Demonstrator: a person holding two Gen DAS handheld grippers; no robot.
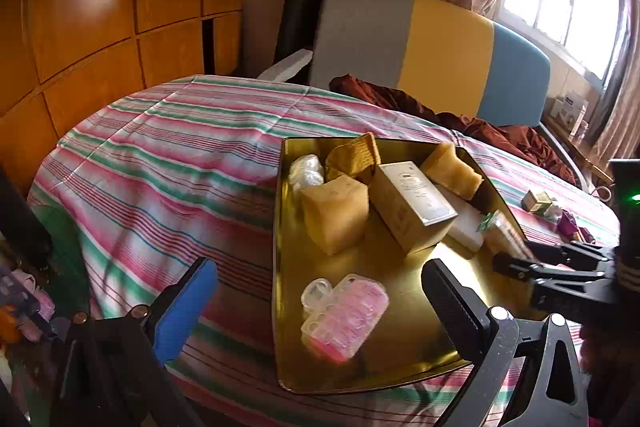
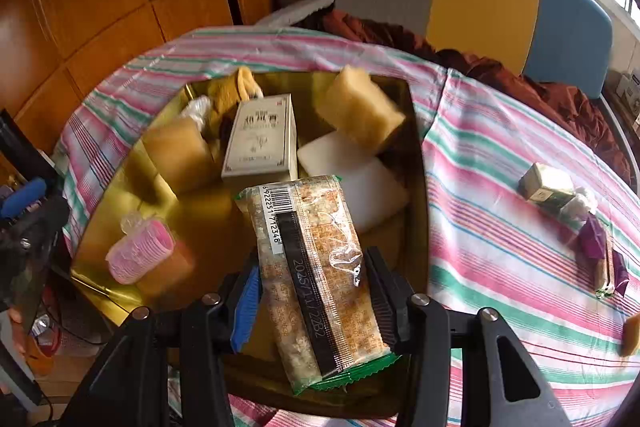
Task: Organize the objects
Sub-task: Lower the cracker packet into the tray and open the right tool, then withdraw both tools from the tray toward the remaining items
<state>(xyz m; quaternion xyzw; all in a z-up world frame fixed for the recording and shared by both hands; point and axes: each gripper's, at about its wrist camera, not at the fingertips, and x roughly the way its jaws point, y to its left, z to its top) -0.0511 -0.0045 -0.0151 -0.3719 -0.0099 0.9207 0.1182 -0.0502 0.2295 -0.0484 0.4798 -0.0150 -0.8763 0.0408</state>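
Wardrobe panels [image 1: 100, 7] of orange wood fill the left of both views, and below them a heap of small things at the frame edge is too dark and blurred for us to name. Our left gripper [image 1: 320, 303] hangs wide open with nothing between its blue pad and its black one, over the near left corner of the gold tray [image 1: 304, 367] that sits on the striped bedspread [image 1: 160, 147]. In the tray we see pink hair rollers [image 1: 352, 315] in a clear pack, a yellow sponge block [image 1: 334, 213], a cream carton [image 1: 412, 205] whose print we cannot read, a second sponge [image 1: 452, 169], a white block [image 2: 356, 179] partly hidden under it, and a crumpled clear wrapper and a ribbed tan item at the far rim that we cannot identify. Our right gripper [image 2: 312, 287] is clamped partway closed on a wrapped snack bar [image 2: 312, 267], held above the tray's near edge; the bar's lower end is cut off by the fingers' frame. Right of the tray, well apart on the spread, lie a small green box [image 2: 548, 187], purple wrappers [image 2: 592, 239] and a sponge piece cropped at the edge. Behind stands a grey, yellow and blue headboard [image 1: 440, 39] with brown cloth [image 1: 500, 131] bunched against it.
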